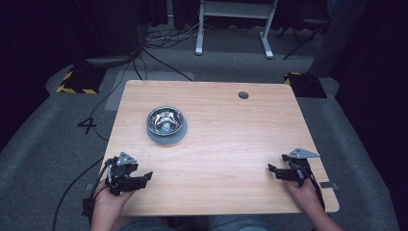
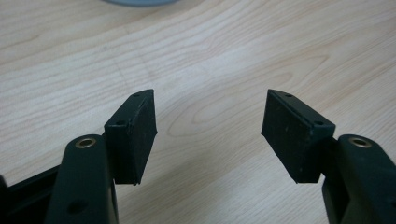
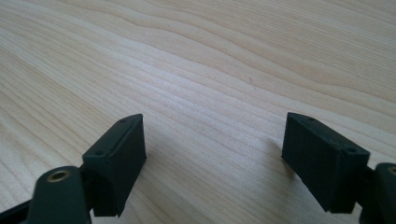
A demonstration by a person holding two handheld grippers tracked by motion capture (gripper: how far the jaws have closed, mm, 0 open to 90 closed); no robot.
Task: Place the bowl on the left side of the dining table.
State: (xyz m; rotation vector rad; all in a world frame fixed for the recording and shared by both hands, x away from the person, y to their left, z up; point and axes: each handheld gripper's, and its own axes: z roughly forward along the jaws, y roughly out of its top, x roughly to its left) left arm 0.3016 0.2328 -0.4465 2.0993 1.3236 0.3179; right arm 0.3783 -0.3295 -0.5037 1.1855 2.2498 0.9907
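A shiny steel bowl [image 1: 165, 120] sits on a round grey plate [image 1: 166, 136] left of the table's middle. My left gripper [image 1: 144, 177] rests near the front left corner, held by a hand, and points right. Seen from its own camera, the left gripper [image 2: 210, 123] is open, jaws wide apart over bare wood, and the grey plate's edge [image 2: 137, 2] peeks in at the top. My right gripper [image 1: 273, 170] lies near the front right edge and points left. In its own view the right gripper [image 3: 212, 144] is open, with only wood between the jaws.
The wooden table [image 1: 226, 144] has a round cable hole [image 1: 243, 95] at the back right. Grey carpet surrounds it, with cables and a yellow-black striped base [image 1: 77, 82] to the far left and a white desk frame [image 1: 235, 24] beyond.
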